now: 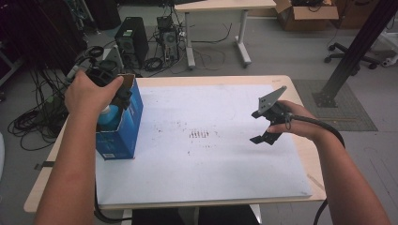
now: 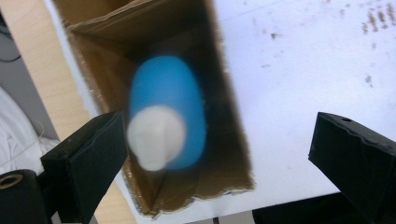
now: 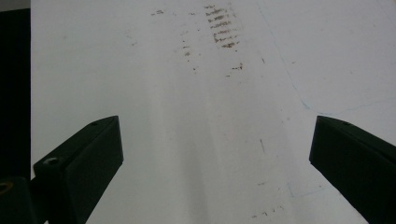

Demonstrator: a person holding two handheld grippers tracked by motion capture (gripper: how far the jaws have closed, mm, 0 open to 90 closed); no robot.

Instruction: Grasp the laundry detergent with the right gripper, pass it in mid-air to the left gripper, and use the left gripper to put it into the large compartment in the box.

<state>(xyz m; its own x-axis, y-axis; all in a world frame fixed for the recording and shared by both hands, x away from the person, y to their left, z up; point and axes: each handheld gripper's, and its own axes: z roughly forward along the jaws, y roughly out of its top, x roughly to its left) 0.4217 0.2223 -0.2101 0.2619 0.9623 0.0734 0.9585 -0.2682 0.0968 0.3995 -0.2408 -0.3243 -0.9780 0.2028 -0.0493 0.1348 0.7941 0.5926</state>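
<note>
A tall blue carton (image 1: 123,126) stands open-topped at the left of the white sheet (image 1: 211,164). A blue bottle (image 1: 109,118) with a white cap (image 2: 156,137) stands inside it. My left gripper (image 1: 123,96) hovers over the carton's mouth, pointing down. In the left gripper view the carton's brown inner wall (image 2: 224,93) surrounds the bottle (image 2: 173,93), and the left gripper (image 2: 219,130) is open, its jaws wide and clear of the bottle. My right gripper (image 1: 256,126) is held above the right side of the sheet, open, with bare sheet between the jaws (image 3: 215,128).
Dark smudges (image 1: 199,134) mark the sheet's middle. The wooden table edge (image 1: 305,154) runs close along the sheet's right side. Beyond the table are a computer tower (image 1: 131,42), tangled cables (image 1: 33,122), a second table (image 1: 220,5) and a black post (image 1: 356,47).
</note>
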